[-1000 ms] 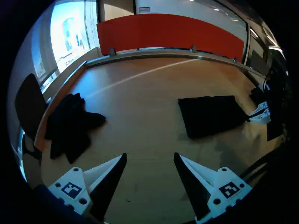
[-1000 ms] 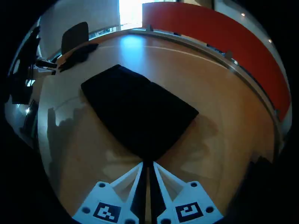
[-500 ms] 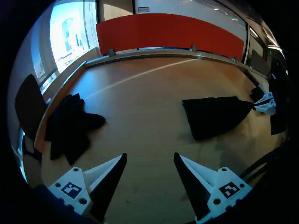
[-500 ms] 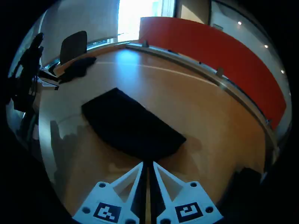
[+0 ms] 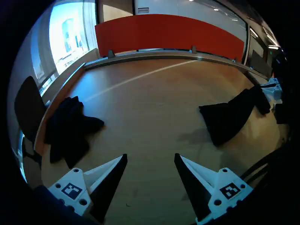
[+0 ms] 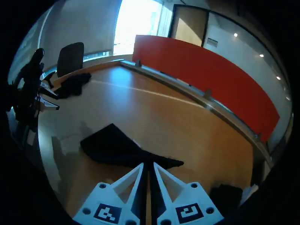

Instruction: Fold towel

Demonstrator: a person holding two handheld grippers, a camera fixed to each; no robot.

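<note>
A dark towel lies on the wooden table to the right, one corner pulled up off the surface. My right gripper is shut on that raised corner, and the towel hangs from it down to the table. This gripper also appears at the far right of the left gripper view. My left gripper is open above bare table, well apart from the towel, with nothing between its fingers. It shows small at the left edge of the right gripper view.
A crumpled pile of dark cloth sits near the table's left edge, by a dark chair. A red partition runs along the table's far side. Another dark item lies low at the right.
The right gripper has risen and pulled back with the towel's corner, so the flat towel is now drawn up and bunched narrower. The left gripper has stayed put.
</note>
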